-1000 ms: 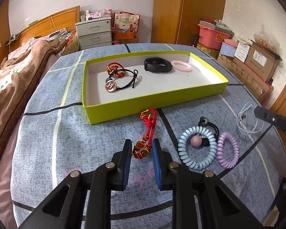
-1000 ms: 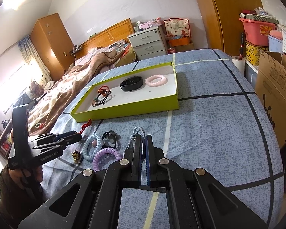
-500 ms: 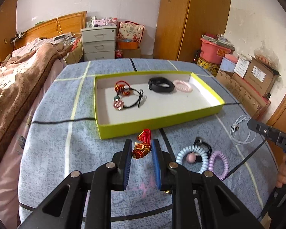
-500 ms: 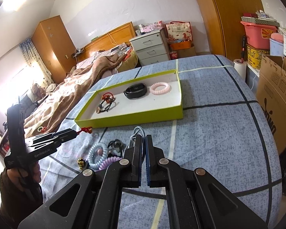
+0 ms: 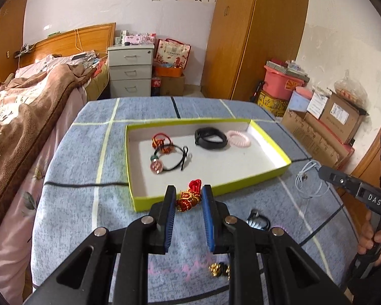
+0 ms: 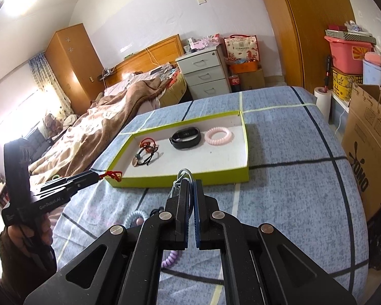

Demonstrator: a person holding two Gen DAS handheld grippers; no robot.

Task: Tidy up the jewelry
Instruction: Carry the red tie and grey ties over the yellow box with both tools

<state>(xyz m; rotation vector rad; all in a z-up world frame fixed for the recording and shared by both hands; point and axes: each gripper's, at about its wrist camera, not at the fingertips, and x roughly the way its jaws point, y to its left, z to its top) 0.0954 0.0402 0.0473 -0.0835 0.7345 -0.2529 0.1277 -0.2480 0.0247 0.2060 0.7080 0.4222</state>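
My left gripper [image 5: 189,194] is shut on a red and gold bracelet [image 5: 189,198] and holds it in the air just before the near wall of the yellow-green tray [image 5: 271,171]. In the right wrist view the bracelet [image 6: 113,174] hangs from the left gripper's tips at the tray's near left corner. The tray [image 6: 243,171] holds a black band [image 5: 210,138], a pink coil tie [image 5: 238,138] and dark hair ties with a round charm [image 5: 169,156]. My right gripper [image 6: 190,185] is shut on a white cable [image 6: 183,176], lifted above the cloth.
On the blue cloth lie a gold charm [image 5: 217,269], a dark hair tie [image 5: 257,221], a blue coil tie [image 6: 136,216] and a purple coil tie [image 6: 171,258]. A bed stands left, drawers behind, boxes right.
My left gripper has lifted the red bracelet off the cloth and carried it up toward the tray's near wall. My right gripper has risen with the cable.
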